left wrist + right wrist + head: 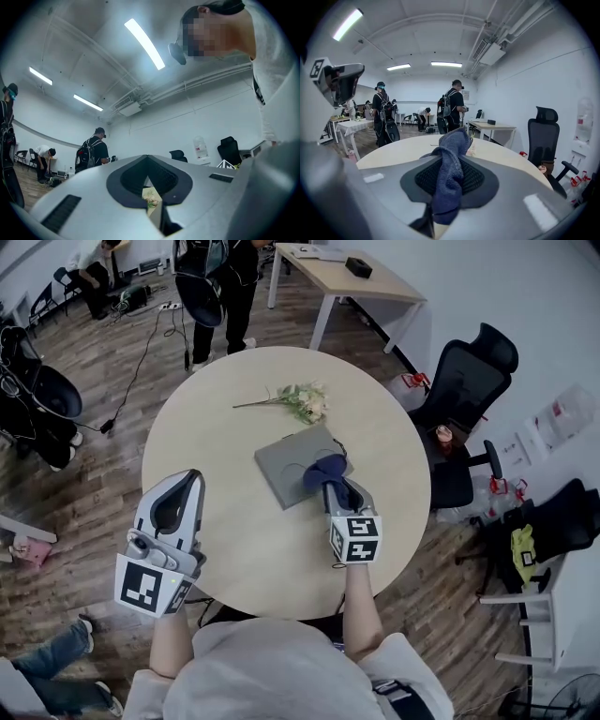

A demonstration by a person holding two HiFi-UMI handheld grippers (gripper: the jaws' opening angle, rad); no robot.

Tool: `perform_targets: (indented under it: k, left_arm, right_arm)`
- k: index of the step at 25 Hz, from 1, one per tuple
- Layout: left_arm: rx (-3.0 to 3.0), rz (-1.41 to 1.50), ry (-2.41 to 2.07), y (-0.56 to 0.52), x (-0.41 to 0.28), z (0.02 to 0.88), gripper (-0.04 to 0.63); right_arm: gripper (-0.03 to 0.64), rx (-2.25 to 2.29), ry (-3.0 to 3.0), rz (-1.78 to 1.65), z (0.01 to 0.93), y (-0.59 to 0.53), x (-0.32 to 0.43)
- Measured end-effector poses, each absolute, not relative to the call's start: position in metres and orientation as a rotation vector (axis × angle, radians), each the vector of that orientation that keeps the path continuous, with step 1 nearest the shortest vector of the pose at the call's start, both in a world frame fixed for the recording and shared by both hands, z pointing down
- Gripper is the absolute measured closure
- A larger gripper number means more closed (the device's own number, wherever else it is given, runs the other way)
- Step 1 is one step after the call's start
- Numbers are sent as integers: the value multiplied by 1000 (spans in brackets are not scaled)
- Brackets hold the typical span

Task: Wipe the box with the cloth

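Note:
A flat grey box [289,465] lies near the middle of the round table [234,531]. A dark blue cloth [325,468] rests on the box's right near part, and my right gripper [334,487] is shut on it. In the right gripper view the cloth [452,145] stands bunched up between the jaws of the right gripper [450,165] and hides the box. My left gripper [180,495] hovers over the table's left front, apart from the box, shut and holding nothing. The left gripper view tilts up toward the ceiling, its jaws [149,180] together.
A sprig of pale flowers [302,401] lies on the table beyond the box. A black office chair [467,390] stands close at the right. A wooden desk [349,279] and standing people [220,282] are farther back; bags and cables lie on the floor at left.

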State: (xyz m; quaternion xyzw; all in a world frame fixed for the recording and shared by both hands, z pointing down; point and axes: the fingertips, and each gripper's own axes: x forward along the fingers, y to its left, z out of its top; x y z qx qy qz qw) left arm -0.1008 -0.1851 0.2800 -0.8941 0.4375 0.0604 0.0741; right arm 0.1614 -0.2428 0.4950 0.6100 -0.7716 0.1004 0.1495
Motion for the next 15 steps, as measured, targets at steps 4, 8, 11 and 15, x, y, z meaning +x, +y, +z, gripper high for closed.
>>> perform_targets:
  k: [4, 8, 11, 15]
  left_arm:
    - [-2678, 196, 1301, -178, -97, 275, 592]
    - [-2671, 200, 1288, -170, -93, 271, 592]
    - [-2666, 205, 1276, -165, -90, 268, 592]
    - [-2657, 213, 1268, -155, -82, 264, 592]
  right_arm:
    - [523, 1790, -2251, 212, 463, -224, 161]
    - [523, 1818, -2285, 151, 436, -207, 159]
    - [523, 1845, -2318, 100, 412, -196, 156]
    - [523, 1880, -2350, 53, 392, -178, 161]
